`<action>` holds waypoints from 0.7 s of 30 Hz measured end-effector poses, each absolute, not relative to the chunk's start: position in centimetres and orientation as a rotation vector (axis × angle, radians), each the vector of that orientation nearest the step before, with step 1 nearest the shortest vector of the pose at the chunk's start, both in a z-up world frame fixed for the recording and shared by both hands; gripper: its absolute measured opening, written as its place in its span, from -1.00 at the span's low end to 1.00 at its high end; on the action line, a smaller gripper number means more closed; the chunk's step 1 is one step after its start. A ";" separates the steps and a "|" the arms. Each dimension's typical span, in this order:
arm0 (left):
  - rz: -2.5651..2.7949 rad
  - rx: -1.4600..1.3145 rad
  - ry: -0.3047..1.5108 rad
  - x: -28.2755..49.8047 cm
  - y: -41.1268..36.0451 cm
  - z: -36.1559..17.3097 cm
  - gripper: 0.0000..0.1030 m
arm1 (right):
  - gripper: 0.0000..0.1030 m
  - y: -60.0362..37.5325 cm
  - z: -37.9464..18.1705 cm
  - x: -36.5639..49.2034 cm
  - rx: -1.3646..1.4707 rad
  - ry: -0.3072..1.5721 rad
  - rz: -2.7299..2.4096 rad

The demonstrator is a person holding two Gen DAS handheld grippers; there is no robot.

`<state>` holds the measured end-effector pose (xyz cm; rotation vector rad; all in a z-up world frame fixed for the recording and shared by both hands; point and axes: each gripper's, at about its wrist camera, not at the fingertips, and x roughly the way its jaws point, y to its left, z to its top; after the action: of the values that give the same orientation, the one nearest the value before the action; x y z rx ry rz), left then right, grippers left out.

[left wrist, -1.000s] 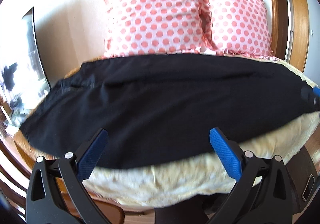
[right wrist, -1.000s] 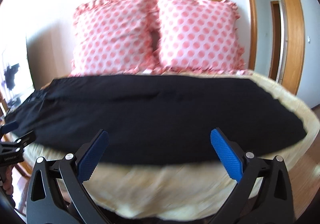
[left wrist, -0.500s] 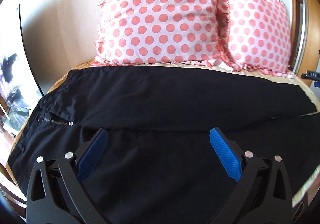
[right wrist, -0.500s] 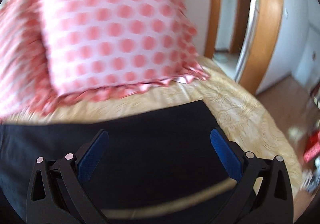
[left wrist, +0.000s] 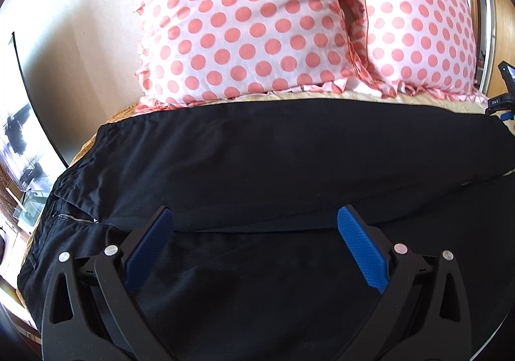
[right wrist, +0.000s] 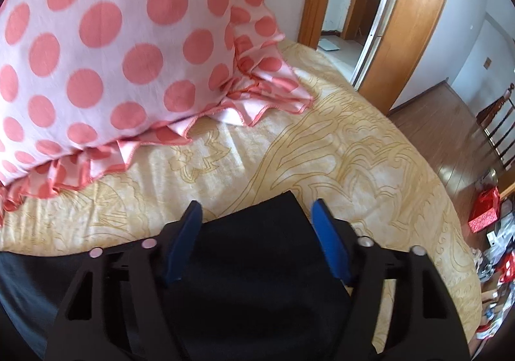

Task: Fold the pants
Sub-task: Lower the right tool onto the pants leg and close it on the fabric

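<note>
Black pants (left wrist: 257,161) lie spread across the bed, waist and zipper (left wrist: 75,216) at the left, legs running to the right. My left gripper (left wrist: 254,226) is open, low over the near leg, close to the crotch seam. The right gripper's body (left wrist: 502,97) shows at the far right edge. In the right wrist view my right gripper (right wrist: 256,213) is partly open, its blue fingers on either side of the far leg's hem corner (right wrist: 276,209), not closed on it.
Two pink polka-dot pillows (left wrist: 244,23) stand against the wall behind the pants; one (right wrist: 106,45) is just beyond the right gripper. Yellow patterned bedspread (right wrist: 354,152). Wooden door frame (right wrist: 412,23), wood floor and clutter (right wrist: 486,209) to the right. A mirror (left wrist: 22,142) stands at the left.
Both grippers moved forward over the bed. The left came low over the pants near the crotch. The right swung to the leg end and its jaws narrowed around the hem corner.
</note>
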<state>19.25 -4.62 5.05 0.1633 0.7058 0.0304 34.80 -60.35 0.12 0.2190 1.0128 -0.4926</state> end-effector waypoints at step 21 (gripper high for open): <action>0.030 0.154 0.734 19.6 -4.9 4.6 0.97 | -0.90 -54.6 5.5 23.8 0.132 0.778 -0.310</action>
<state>19.64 -4.87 4.60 0.1535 0.7338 0.0299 23.80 -54.58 5.51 0.1324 0.7779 -0.3095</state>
